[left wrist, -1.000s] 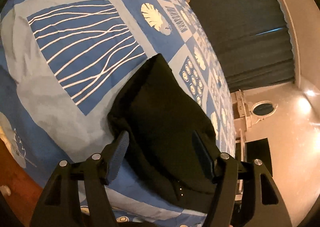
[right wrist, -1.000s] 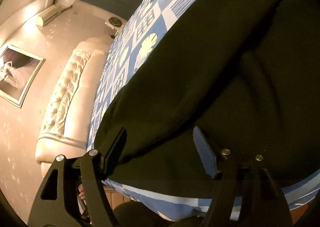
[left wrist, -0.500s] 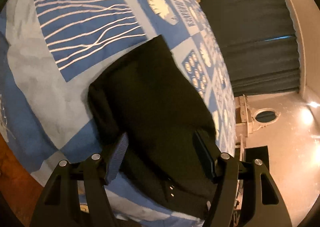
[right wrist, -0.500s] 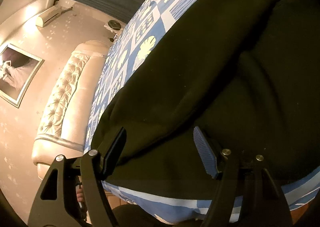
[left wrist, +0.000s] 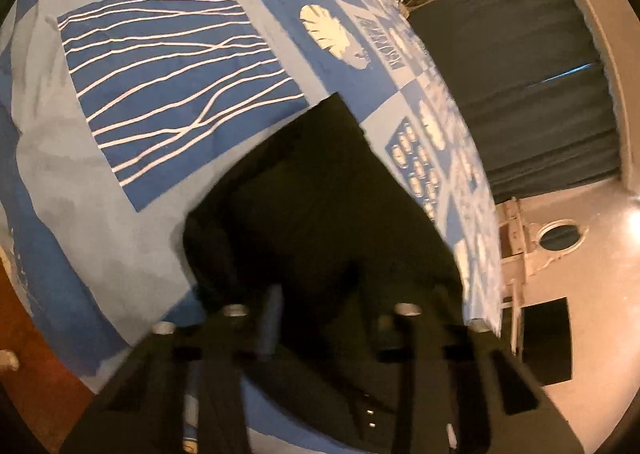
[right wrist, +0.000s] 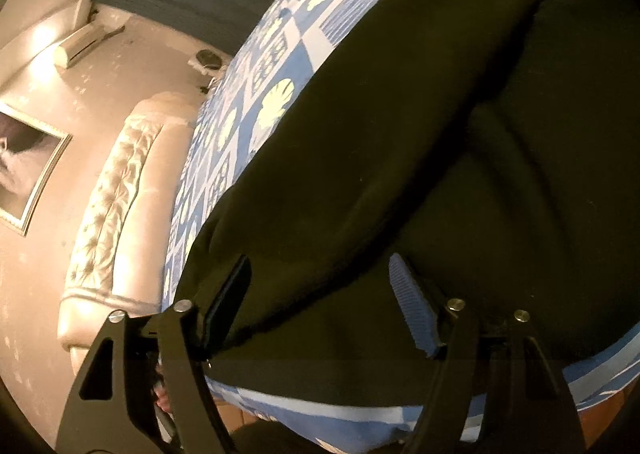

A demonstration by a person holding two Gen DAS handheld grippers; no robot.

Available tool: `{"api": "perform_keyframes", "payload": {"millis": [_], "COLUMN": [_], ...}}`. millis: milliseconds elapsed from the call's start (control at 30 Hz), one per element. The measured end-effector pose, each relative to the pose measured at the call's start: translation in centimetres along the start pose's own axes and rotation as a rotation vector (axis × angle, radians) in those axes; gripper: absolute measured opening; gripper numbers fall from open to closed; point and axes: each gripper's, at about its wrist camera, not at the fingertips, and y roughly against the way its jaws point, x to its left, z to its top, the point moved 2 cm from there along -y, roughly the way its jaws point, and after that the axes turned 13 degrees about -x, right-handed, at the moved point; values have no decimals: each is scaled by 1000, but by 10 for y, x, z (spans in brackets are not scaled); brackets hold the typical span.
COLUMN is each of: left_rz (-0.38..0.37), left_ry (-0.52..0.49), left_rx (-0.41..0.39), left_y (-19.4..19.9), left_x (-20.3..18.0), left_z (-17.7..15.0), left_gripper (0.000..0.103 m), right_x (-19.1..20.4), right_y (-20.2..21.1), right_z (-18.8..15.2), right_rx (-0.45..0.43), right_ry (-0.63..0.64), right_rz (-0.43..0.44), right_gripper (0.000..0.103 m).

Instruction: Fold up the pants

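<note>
Black pants (left wrist: pixel 320 194) lie folded on a bed with a blue and white patterned cover (left wrist: pixel 160 74). My left gripper (left wrist: pixel 316 318) is low over their near end, blurred, its jaws closing with a raised ridge of the black cloth pinched between them. In the right wrist view the pants (right wrist: pixel 400 134) fill most of the picture, one layer lying over another. My right gripper (right wrist: pixel 320 302) straddles the edge of the upper layer near the bed's edge. Its jaws are opening, and the pads stand clear of the cloth between them.
A dark curtain (left wrist: pixel 520 74) hangs beyond the bed, with white furniture and an oval mirror (left wrist: pixel 556 238) beside it. A tufted headboard (right wrist: pixel 108 194), a framed picture (right wrist: pixel 28 158) and a wall air conditioner (right wrist: pixel 84 46) are on the other side. Wooden floor (left wrist: pixel 40 374) lies below the bed's edge.
The left jaws have drawn much closer together onto the black cloth, and that view has blurred. The right jaws have spread a little wider; the right gripper has stayed in place.
</note>
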Motion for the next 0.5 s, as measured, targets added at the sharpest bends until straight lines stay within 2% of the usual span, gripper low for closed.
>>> {"api": "perform_keyframes", "payload": {"millis": [100, 233, 400, 500], "left_rz": [-9, -12, -23, -24], "left_ry": [95, 104, 134, 127], "left_rx": [8, 12, 16, 20], "left_y": [-2, -1, -1, 1], "left_x": [17, 20, 25, 29], "left_z": [0, 1, 2, 0], "left_gripper": [23, 23, 22, 22], "right_x": [2, -2, -16, -21], "right_y": [-7, -10, -2, -7], "right_z": [3, 5, 3, 6], "right_rx": [-28, -77, -123, -118], "right_ry": [-16, -56, -122, -132], "right_rz": [-28, -53, -59, -56], "right_gripper": [80, 77, 53, 49]}}
